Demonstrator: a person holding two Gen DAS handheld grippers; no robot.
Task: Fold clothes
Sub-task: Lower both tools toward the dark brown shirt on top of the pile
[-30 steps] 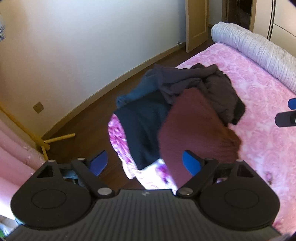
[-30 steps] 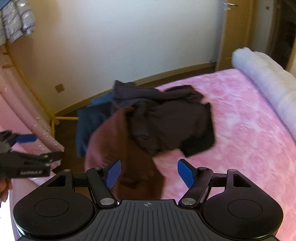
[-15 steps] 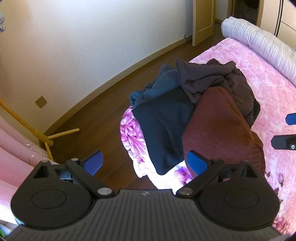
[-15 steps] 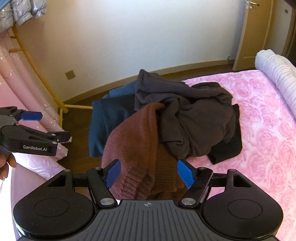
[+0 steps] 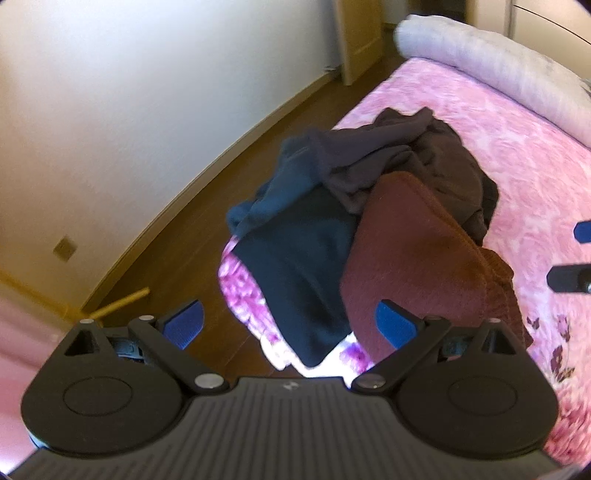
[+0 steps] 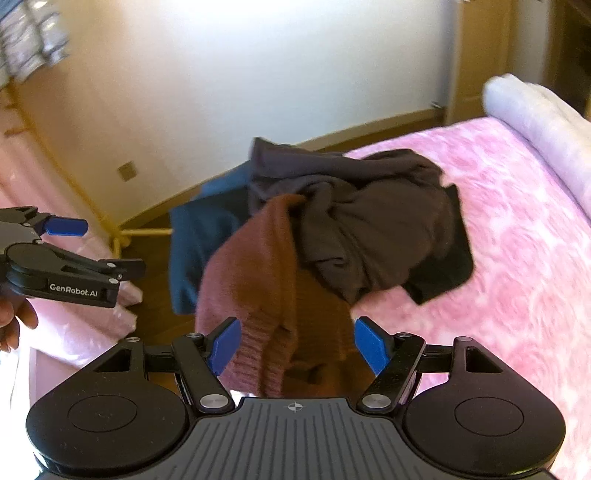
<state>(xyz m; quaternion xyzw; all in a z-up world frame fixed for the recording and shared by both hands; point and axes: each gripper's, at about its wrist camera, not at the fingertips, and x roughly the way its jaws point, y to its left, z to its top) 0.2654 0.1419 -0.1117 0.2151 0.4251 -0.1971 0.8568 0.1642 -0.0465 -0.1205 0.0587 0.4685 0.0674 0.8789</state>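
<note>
Clothes (image 5: pixel 369 221) are seen heaped at the corner of a bed (image 5: pixel 517 162), just beyond both sets of tongs. The left tongs (image 5: pixel 290 326) are spread wide, their jaws having just been opening, with nothing gripped; past the blue pads (image 5: pixel 184 323) a dark blue garment (image 5: pixel 299 266) is seen hanging over the bed's edge toward the wooden floor (image 5: pixel 177 236). The right tongs (image 6: pixel 295 343) are likewise held wide apart, the pads pressing on nothing, above the ribbed hem of a reddish-brown sweater (image 6: pixel 258 280). A dark brown garment (image 6: pixel 369 225) is draped crumpled over the top of the sweater and the blue garment. The bed is covered by a pink flowered blanket (image 6: pixel 517 258), and a rolled pale quilt (image 6: pixel 546 122) lies along its far side. In the right wrist view the left tongs (image 6: pixel 99 247) are shown at the left margin, held by a hand (image 6: pixel 14 325). A white wall (image 6: pixel 258 66) and a wooden door (image 5: pixel 360 33) are seen behind.
</note>
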